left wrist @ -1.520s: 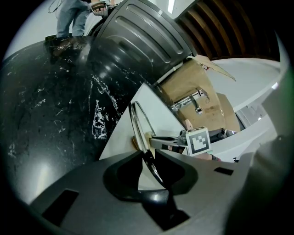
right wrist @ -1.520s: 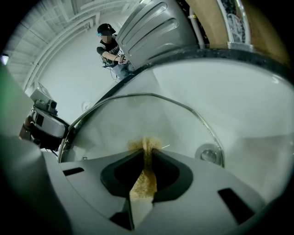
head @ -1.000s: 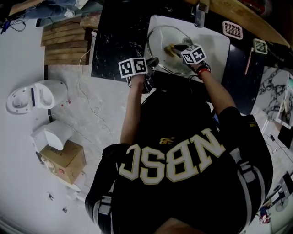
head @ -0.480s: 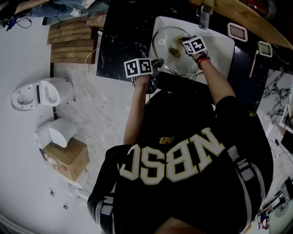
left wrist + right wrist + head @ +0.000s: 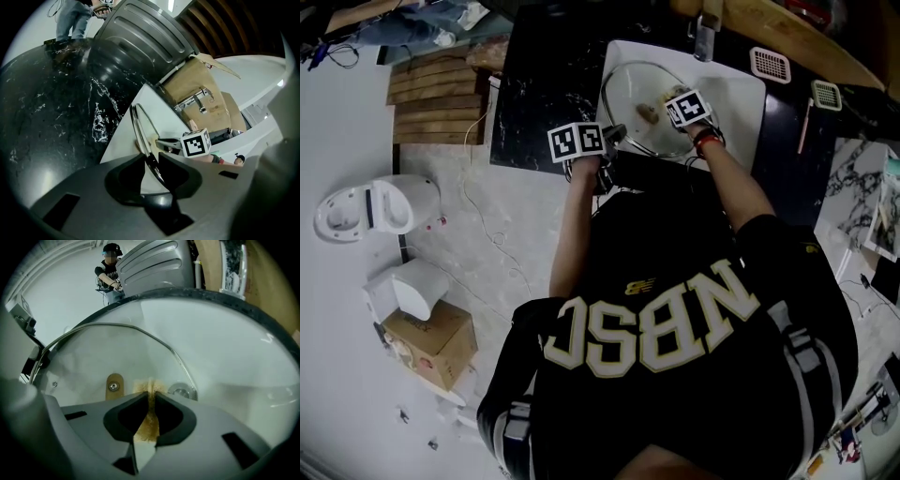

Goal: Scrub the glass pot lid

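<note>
The round glass pot lid (image 5: 642, 94) lies in the white sink (image 5: 741, 103). My left gripper (image 5: 614, 133) is shut on the lid's metal rim (image 5: 139, 126) at its near left edge; in the left gripper view my left gripper (image 5: 152, 161) has the rim clamped edge-on between both pads. My right gripper (image 5: 664, 112) is over the middle of the lid and points steeply down. In the right gripper view my right gripper (image 5: 150, 397) is shut on a brownish-yellow scrub sponge (image 5: 149, 420), which presses on the glass beside the lid's knob mount (image 5: 114, 385).
A tap (image 5: 705, 37) stands at the sink's far edge, with the drain (image 5: 180, 391) under the glass. Black marble counter (image 5: 544, 84) lies to the left, and white grid covers (image 5: 769, 64) to the right. A grey ribbed bin (image 5: 136, 42) and a person (image 5: 108, 268) are beyond.
My right gripper has slid the sponge a short way across the glass, away from the tap, and tipped more steeply down. The left gripper keeps its hold on the rim.
</note>
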Demonstrator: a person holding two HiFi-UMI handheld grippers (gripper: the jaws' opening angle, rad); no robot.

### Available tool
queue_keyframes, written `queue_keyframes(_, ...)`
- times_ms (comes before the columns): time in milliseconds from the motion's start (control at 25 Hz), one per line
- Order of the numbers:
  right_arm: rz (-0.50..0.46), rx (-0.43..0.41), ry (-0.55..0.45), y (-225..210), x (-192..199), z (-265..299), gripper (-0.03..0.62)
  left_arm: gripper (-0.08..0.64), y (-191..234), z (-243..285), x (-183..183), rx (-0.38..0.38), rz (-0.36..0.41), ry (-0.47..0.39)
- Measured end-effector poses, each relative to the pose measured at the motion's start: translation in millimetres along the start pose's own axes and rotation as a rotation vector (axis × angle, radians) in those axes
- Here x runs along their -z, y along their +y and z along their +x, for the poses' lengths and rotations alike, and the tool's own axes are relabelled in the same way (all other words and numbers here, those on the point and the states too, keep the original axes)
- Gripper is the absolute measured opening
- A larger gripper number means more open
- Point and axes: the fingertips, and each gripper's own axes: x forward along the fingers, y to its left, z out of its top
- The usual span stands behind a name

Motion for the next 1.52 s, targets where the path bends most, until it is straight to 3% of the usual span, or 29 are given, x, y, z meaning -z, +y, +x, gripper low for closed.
queue_keyframes(400, 0.055, -0.096, -0.004, 57.5, -3.6, -20.3, 0.046, 0.107, 1.5, 2.1, -1.9, 0.001, 0.025, 0.006)
queue_keyframes(560, 0.193, -0.205, -0.049, 60.4, -5.8, -29.8, 0.058, 0.124, -1.0, 2.1, 0.7, 0.003, 0.09, 0.02)
queue_keyframes(640, 0.25, -0.209, -0.119, 55.9, -17.3, -46.5, 0.058, 0.132, -1.6, 0.0, 3.0, -0.011, 0.141, 0.036)
queue_keyframes(760, 0.257, -0.181, -0.223, 53.9, -35.6, -76.8, 0.06, 0.13, -2.4, -9.4, 0.8, -0.066, 0.26, 0.05)
queue_keyframes(880, 0.26, -0.129, -0.32, 51.3, -44.0, -106.3, 0.061, 0.13, -14.8, -23.1, -14.1, -0.079, 0.354, 0.009)
queue_keyframes(1040, 0.277, -0.035, -0.481, 43.6, -54.2, -150.5, 0.063, 0.126, -50.3, -37.4, -42.7, -0.019, 0.431, -0.085)
queue_keyframes(1200, 0.213, 0.117, -0.581, 29.1, -63.5, -203.8, 0.067, 0.096, -85.6, -42.0, -65.9, 0.045, 0.501, -0.141)
queue_keyframes(1400, 0.226, 0.19, -0.752, 5.8, -73.4, -268.5, 0.069, 0.08, -135.0, -50.3, -90.5, 0.126, 0.581, -0.255)
queue_keyframes(1520, 0.251, 0.226, -0.86, -4.5, -80.3, -310.5, 0.071, 0.08, -173.7, -61.2, -105.3, 0.158, 0.725, -0.391)
